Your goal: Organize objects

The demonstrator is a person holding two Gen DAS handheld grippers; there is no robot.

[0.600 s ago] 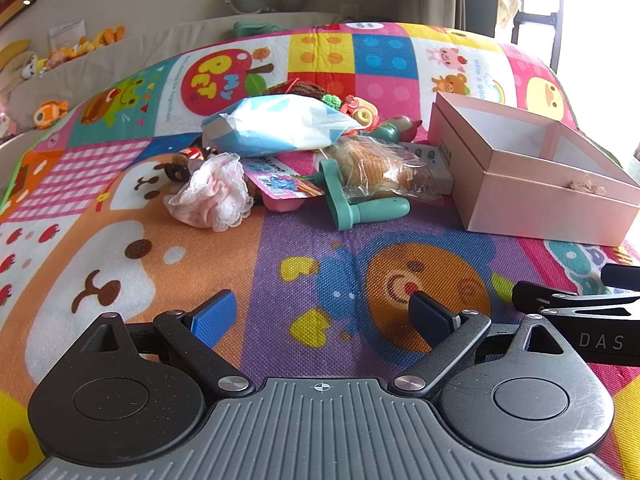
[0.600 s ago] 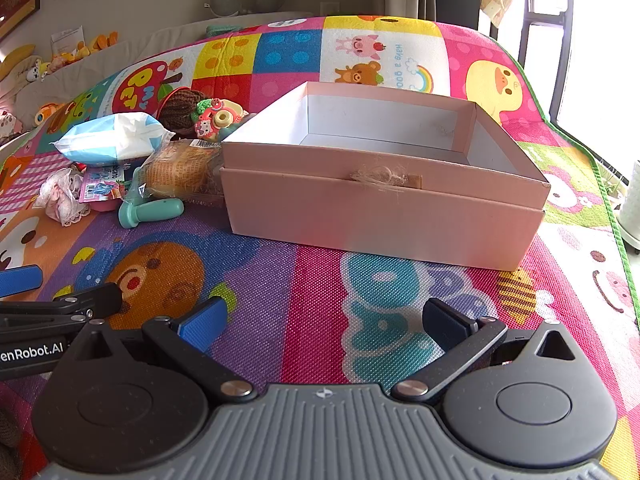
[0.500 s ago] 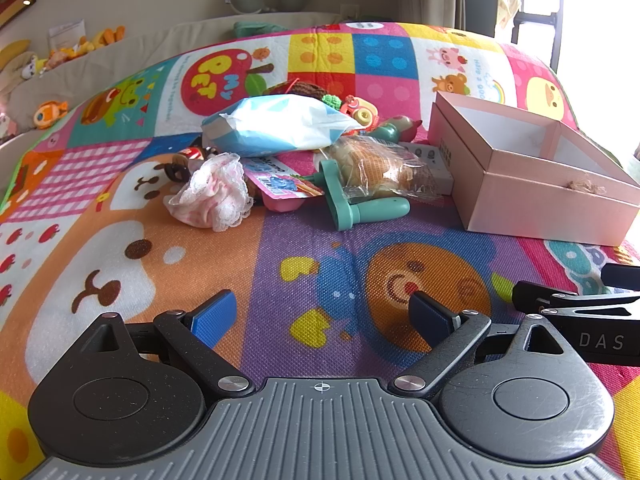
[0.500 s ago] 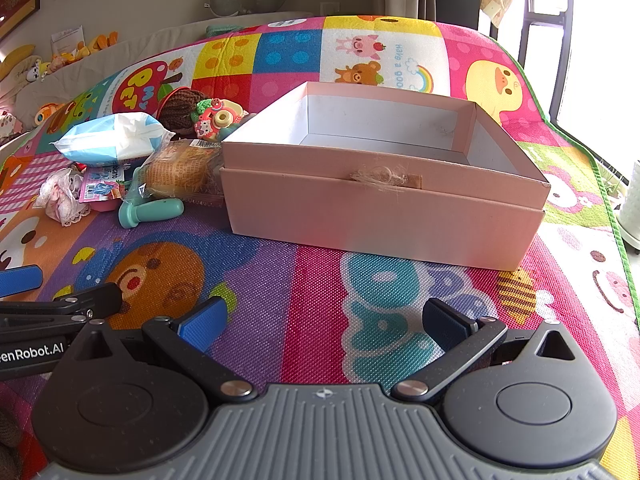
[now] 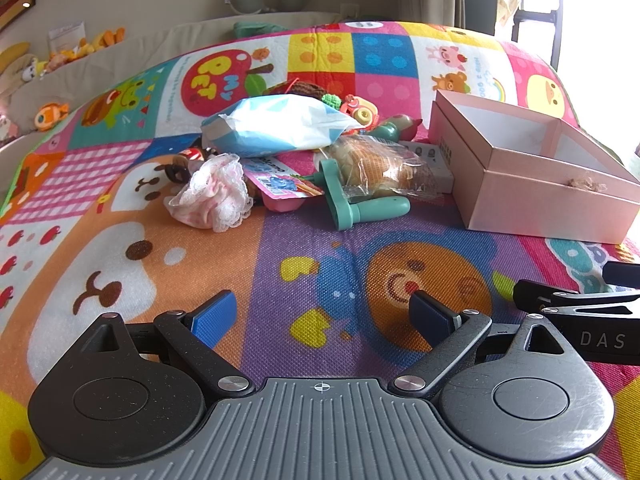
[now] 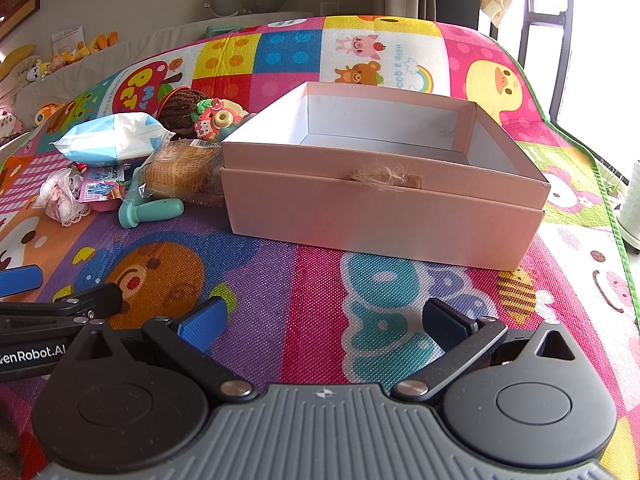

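left to right across the play mat [image 5: 280, 280]: a frilly pink-and-white cloth bundle [image 5: 212, 196], a flat pink snack packet [image 5: 280, 190] just beside it, a blue-and-white wipes pack [image 5: 276, 124] lying on top of the heap, a teal handled tool [image 5: 360, 204] partly under a clear-wrapped bread bag [image 5: 384, 168], a small toy camera [image 5: 360, 107] behind, then the pink box [image 5: 540, 200] at the right. the left gripper [image 5: 320, 312] hangs over bare mat in front of the heap, jaws wide, nothing between them; the right gripper [image 6: 324, 318] hangs in front of the box, jaws equally wide and empty. the two tools sit close side by side.

risks, as judged from this layout: the items overlap, so closing on the teal tool would likely drag the bread bag with it; the wipes pack is soft and broad and may sag or slip from a two-finger pinch; the bread may be crushed by a firm grip; the cloth bundle may snag a neighbour by its lace. with both tools so near each other, a reach across could make them collide. the box wall nearest the heap touches or nearly touches the bread bag, so a nudge could shift the box.

containers: the pink box, open-topped, apparently set in its own lid. its white interior shows nothing inside; a tuft of fibre [image 6: 380, 178] clings to the front wall.
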